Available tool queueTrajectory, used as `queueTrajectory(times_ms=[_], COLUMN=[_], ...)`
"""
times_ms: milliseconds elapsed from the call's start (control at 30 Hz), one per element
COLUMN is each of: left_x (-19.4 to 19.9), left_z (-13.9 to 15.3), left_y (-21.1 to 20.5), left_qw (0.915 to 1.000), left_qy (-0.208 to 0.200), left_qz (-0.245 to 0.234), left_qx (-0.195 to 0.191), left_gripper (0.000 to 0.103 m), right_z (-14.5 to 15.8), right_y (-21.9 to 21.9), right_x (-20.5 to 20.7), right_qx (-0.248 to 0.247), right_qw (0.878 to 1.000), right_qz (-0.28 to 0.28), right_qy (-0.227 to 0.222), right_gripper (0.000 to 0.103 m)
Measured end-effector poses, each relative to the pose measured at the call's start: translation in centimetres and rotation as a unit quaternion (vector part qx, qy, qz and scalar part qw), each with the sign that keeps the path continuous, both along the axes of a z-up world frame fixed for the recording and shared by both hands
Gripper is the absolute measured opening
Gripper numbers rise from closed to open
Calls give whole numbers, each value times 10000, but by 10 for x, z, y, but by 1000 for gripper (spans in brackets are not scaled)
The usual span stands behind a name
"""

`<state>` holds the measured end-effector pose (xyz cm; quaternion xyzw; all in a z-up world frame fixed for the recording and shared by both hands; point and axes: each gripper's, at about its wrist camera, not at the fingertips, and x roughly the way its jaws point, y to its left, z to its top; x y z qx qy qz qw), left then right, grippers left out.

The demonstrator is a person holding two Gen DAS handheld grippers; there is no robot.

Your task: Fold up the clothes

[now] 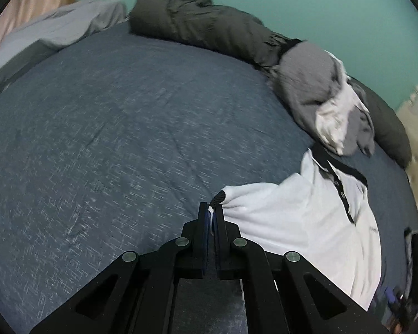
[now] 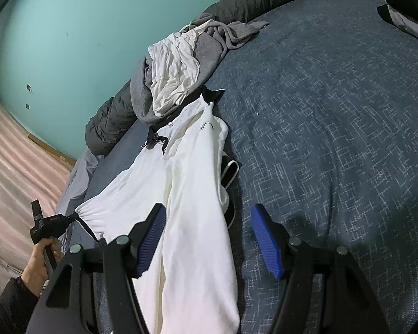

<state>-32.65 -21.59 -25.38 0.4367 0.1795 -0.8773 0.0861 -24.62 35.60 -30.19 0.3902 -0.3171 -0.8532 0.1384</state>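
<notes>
A white polo shirt (image 1: 301,217) with a black collar and button placket lies on the blue-grey bed cover (image 1: 111,139). My left gripper (image 1: 212,213) is shut on the end of its black-trimmed sleeve and pulls it out sideways. In the right wrist view the same shirt (image 2: 186,194) runs lengthwise under my right gripper (image 2: 209,214). That gripper is open, with one blue pad (image 2: 153,231) over the shirt body and the other over the bed cover. The left gripper (image 2: 76,217) shows there too, with the bunched sleeve in it and a hand (image 2: 41,256) on its handle.
A crumpled pile of grey and white clothes (image 2: 175,66) sits just beyond the shirt's collar. A dark rolled duvet (image 1: 195,19) lies along the teal wall (image 2: 69,27). A pale grey sheet (image 1: 55,30) lies at the bed's far corner.
</notes>
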Motion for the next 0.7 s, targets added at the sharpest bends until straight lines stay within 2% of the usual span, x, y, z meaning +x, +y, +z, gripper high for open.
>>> queueTrajectory(times_ms=[133,233,333,467,600,700], left_x=[-5,-4,6,32,53,64], left_z=[-16,-34,-35,-32,-31,-36], left_y=[-9,-8,0,11,41,59], left_qw=[9993,9980,9988,9996,9998,9994], left_qy=[-248,-470,-397,-183,14,137], left_qz=[270,248,235,213,-178,-316], left_qx=[18,327,185,98,-133,43], left_gripper=[3,4,6,20,23,26], right_z=[0,-2,-4,-7,-11,-13], right_y=[-1,1,4,9,13,14], right_x=[-1,-1,-1,-1,-1,-1], right_qx=[15,8,-23,-82,-125,-129], right_qw=[10000,10000,9999,9997,9992,9990], right_qz=[16,2,-52,-151,-291,-323], right_qy=[-15,-48,-83,-148,-254,-290], right_gripper=[64,64,64,64,64,64])
